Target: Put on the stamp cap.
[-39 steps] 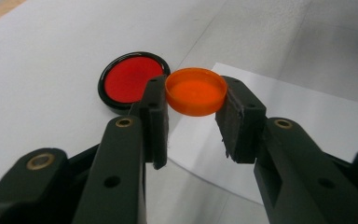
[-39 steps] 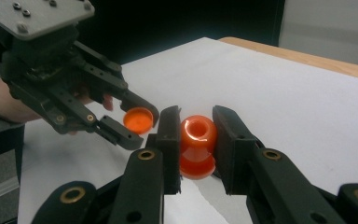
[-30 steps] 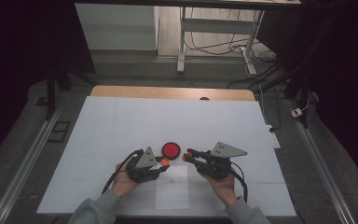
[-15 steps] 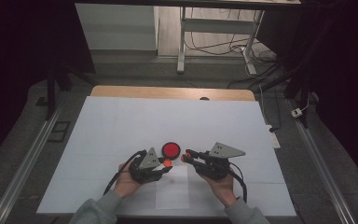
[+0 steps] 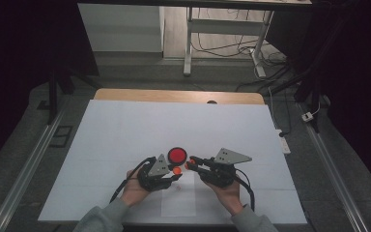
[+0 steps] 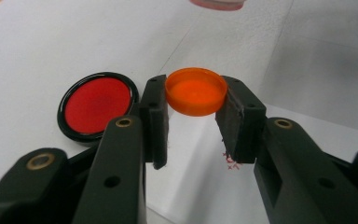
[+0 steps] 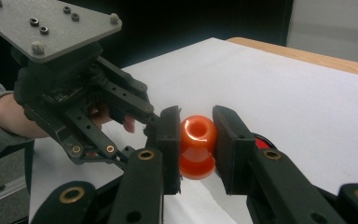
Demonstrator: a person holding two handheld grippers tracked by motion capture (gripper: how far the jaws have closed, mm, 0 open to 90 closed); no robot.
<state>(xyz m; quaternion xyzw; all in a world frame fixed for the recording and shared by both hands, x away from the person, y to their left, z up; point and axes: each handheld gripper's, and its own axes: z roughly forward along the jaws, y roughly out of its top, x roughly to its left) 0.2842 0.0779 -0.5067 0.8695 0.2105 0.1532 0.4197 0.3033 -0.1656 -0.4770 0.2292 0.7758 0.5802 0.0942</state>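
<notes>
Reaching in from the near edge of the table [image 5: 106,130], two grey-sleeved forearms bring the grippers tip to tip over its matte white sheet. The left gripper [image 5: 176,171] pinches a shallow orange cap [image 6: 196,91] between its flat black pads [image 6: 158,116]; the cap is round, smooth, slightly translucent plastic, and it is held by its rim, clear of the sheet. In the left gripper view a small red mark [image 6: 231,161] shows on the sheet under the right-hand pad. The right gripper [image 5: 189,165] clamps a glossy orange piece [image 7: 197,145], waisted like a spool, with a rounded hollow top and a flared base; its pads press on the two sides of the upper bulge. In the right gripper view the left gripper's jointed black linkage, studded with brass pins, sits just beside it, topped by a grey three-cornered plate with small bolts.

Just beyond the two tips lies a flat red disc [image 5: 177,155] with a shiny black rim, resting on the sheet, near the cap but apart from it. Farther off, the bare wooden edge [image 5: 174,95] of the table shows past the sheet, and beyond that white metal legs [image 5: 188,48] and loose cables [image 5: 232,46] on the floor.
</notes>
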